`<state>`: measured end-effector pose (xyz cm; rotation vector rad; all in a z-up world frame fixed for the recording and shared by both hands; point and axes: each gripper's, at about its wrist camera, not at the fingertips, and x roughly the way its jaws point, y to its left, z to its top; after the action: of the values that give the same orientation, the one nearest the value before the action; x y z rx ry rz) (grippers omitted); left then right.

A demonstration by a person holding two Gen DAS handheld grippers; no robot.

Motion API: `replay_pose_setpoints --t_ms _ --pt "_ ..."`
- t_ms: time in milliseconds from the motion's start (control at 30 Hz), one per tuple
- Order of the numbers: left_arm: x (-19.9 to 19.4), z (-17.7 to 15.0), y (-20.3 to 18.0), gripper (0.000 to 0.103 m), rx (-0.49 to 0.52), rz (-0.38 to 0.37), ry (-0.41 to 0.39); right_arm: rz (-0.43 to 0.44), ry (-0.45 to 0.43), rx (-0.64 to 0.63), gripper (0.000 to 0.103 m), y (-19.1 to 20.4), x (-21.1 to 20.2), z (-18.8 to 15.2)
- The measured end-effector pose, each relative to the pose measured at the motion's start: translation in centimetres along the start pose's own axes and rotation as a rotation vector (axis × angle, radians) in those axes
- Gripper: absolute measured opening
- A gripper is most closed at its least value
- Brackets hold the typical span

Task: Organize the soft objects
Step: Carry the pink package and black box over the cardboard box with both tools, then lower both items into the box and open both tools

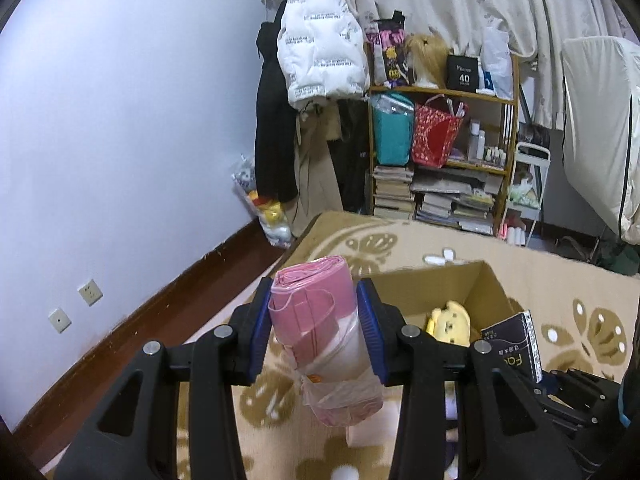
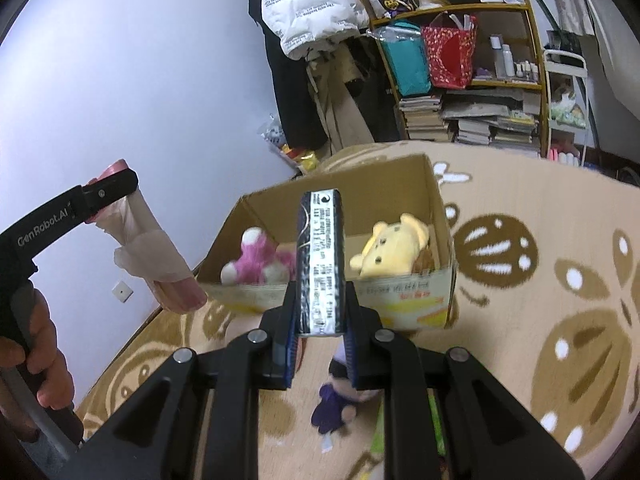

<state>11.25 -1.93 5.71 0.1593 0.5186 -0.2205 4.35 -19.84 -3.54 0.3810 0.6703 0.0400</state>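
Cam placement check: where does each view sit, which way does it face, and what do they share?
Left wrist: sits on the left gripper, faces a wall and shelf; its jaws clamp a pink bag roll.
Right wrist: sits on the right gripper, faces the cardboard box; it clamps a dark packet; a hand shows.
Shared: box, yellow plush, roll, packet, patterned blanket.

Left wrist view taken from behind own fingers, angled down across patterned carpet [image 1: 460,240] toward far wall shelf [image 1: 440,92]; cardboard box [image 1: 486,280] seen close, lower right. Right wrist view aimed likewise, box [image 2: 436,196] centred and near. Box, shelf [image 2: 452,10], carpet [image 2: 560,208] shared by both views.
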Motion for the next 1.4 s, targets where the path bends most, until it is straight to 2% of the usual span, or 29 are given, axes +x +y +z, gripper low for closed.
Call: replay_pose_setpoints --t_ms 300,500,567,800,900,1067,1267,1333,1367,1400 --pt "1.6 3.0 -0.4 0.039 -0.007 0.008 -0.127 -0.009 -0.003 -0.038 0.02 -0.9 2.1 2.9" --pt "3.2 3.4 -1.4 0.04 0.034 0.012 -0.148 -0.014 0.012 -0.063 0.02 -1.3 3.6 3.7" --pt "4.2 3.1 -1.3 0.04 0.019 0.017 -0.139 -0.01 0.016 -0.056 0.02 -1.6 4.0 3.8" --pt "9.1 0.8 -0.4 0.04 -0.081 0.011 -0.022 -0.051 0.021 -0.074 0.02 -2.0 5.6 3.7" --pt "10.2 0.1 -0.5 0.04 -0.068 0.011 0.006 -0.06 0.038 -0.082 0.02 -2.1 6.3 3.4" --pt "12.4 -1.6 -1.1 0.041 -0.054 -0.028 0.122 -0.058 0.067 -0.079 0.021 -2.4 7.1 3.0" --pt "12.7 -2.6 -1.8 0.045 -0.003 -0.009 0.168 -0.065 0.09 -0.082 0.021 -2.6 7.0 2.3" --pt "12.0 -2.5 -1.6 0.053 -0.012 -0.003 0.16 -0.077 0.096 -0.078 0.025 -2.7 6.8 2.3" --pt "11.7 -2.4 -1.4 0.061 -0.013 0.007 0.15 -0.079 0.096 -0.072 0.029 -2.8 6.6 2.3" --pt "11.2 -2.3 -1.2 0.066 -0.012 0.02 0.135 -0.081 0.09 -0.066 0.04 -2.8 6.2 2.4"
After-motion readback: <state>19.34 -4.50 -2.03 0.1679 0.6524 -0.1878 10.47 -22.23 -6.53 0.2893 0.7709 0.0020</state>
